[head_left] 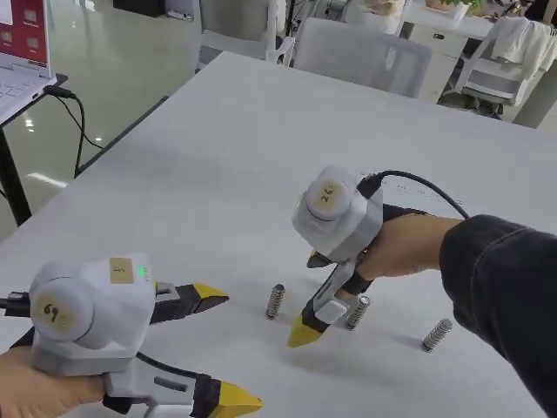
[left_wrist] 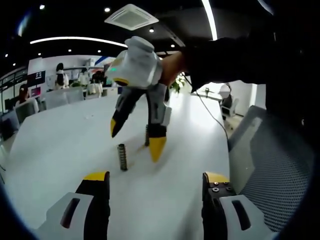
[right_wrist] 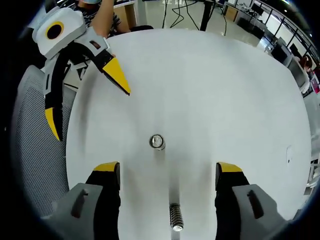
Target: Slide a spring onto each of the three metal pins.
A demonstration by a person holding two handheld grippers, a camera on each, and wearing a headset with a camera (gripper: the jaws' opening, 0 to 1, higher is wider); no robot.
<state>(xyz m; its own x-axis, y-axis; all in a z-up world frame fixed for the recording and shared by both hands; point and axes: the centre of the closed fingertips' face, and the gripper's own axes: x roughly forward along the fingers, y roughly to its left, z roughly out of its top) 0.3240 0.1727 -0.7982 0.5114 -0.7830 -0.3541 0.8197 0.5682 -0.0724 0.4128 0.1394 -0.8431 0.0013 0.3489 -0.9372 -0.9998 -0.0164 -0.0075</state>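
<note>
White tabletop point(head_left: 218, 157), three coils upright

Three metal springs stand in a loose row on the tabletop. The left spring point(head_left: 275, 301) is upright, while the middle spring point(head_left: 357, 312) and the right spring point(head_left: 437, 334) lean a little. The head view does not show whether a pin sits inside each coil.

The right tongs point(right_wrist: 168, 169), held in a hand point(head_left: 405, 248) with a dark sleeve point(head_left: 509, 287), point steeply down at the tabletop. Their jaws are wide apart and grip nothing, and one yellow tip sits near the surface between the left and middle springs. In the right gripper view the middle spring lies low between the jaws, apart from both. The left spring shows end-on just ahead of the tips.

The left tongs point(head_left: 222, 347) hang low near the person, roughly level with the tabletop. Their jaws are spread and empty, aimed toward the left spring and well short of it.

A laptop point(head_left: 22, 52) sits at the far left, and mesh-backed chairs point(head_left: 361, 52) stand beyond the tabletop
</note>
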